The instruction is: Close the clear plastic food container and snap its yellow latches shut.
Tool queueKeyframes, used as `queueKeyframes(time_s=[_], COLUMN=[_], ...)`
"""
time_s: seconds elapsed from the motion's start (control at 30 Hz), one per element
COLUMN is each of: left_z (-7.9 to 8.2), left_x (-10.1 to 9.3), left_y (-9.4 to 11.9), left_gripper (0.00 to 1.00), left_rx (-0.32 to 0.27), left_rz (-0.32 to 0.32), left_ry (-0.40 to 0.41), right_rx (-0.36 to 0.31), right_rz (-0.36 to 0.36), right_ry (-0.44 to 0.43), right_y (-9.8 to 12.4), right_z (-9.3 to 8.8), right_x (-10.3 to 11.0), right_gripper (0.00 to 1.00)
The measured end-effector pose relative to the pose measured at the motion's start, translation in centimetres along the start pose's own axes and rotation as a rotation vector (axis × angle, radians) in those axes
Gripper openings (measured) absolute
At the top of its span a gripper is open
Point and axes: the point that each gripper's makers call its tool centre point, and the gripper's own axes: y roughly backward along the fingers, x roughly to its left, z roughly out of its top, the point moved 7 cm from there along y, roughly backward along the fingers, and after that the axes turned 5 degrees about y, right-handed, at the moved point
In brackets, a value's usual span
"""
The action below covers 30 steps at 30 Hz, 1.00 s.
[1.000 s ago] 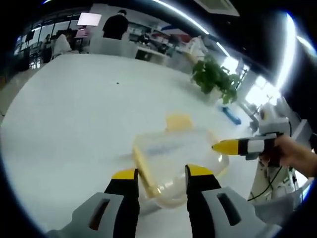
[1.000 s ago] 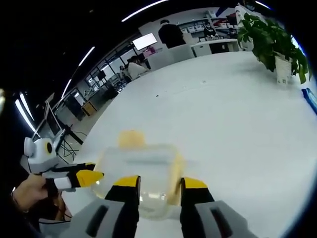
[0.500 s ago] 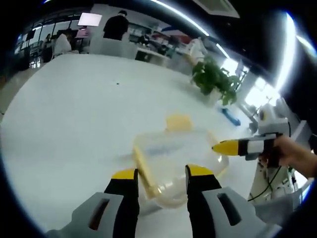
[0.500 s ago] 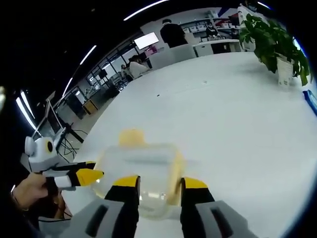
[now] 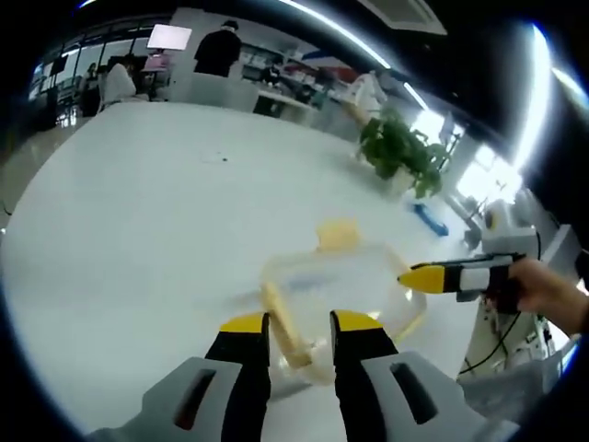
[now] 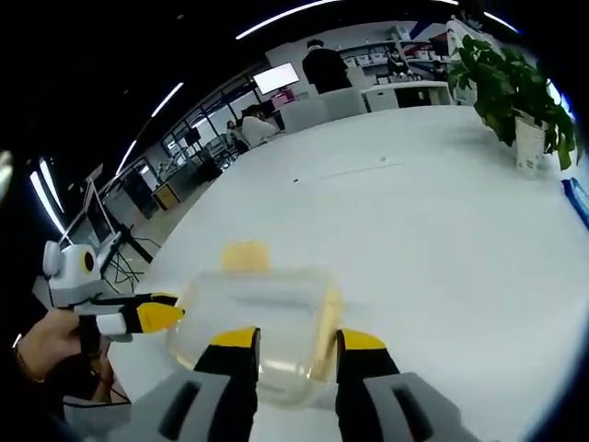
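Left gripper view. The clear plastic food container [image 5: 345, 299] sits on the white desk [image 5: 138, 239] near its near edge, with the lid lying over the base. The left gripper [image 5: 299, 324] has its jaws parted, though the gap is narrower than half a second ago, and the gripper has shifted slightly toward the container. One long yellow latch [image 5: 283, 322] on the container's side now lies just ahead of the gap between our jaws; we cannot tell whether they touch it. A second yellow latch [image 5: 338, 235] on the far side stands up, flared away from the wall. The right gripper [image 5: 428, 277] enters from the right, its yellow tip near the container's rim and little changed in place. A potted plant [image 5: 400, 152] stands toward the desk's far edge.

Right gripper view. The right gripper [image 6: 293, 343] is open and holds nothing; the container [image 6: 258, 318] lies just beyond its jaws. The flared latch [image 6: 245, 256] stands at the far side and another yellow latch [image 6: 328, 324] runs along the right wall. The left gripper [image 6: 147, 316] comes in from the left and has risen a little, its tip beside the container.

We judge that the lid is seated and the latches not yet snapped; the narrowing left jaws suggest the side latch is addressed first.
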Motion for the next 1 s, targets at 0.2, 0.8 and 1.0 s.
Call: queueKeyframes(time_s=[0.2,0.8,1.0], left_z=[0.7,2.0,1.8], left_x=[-0.1,-2.4,-3.1], left_y=[0.0,0.5,0.3], left_gripper=[0.33,0.35,0.36], left_rx=[-0.014,-0.02,-0.013], left_rz=[0.031,-0.044,-0.068], left_ry=[-0.058,-0.223,-0.26], right_rx=[0.018,-0.008,-0.037], right_rz=[-0.024,-0.003,0.074], right_ry=[0.052,0.131,0.197], right_y=[0.3,1.5,1.9], right_z=[0.0,0.8,1.1], right_x=[-0.1,0.3,1.3], right_gripper=[0.33,0.35,0.35])
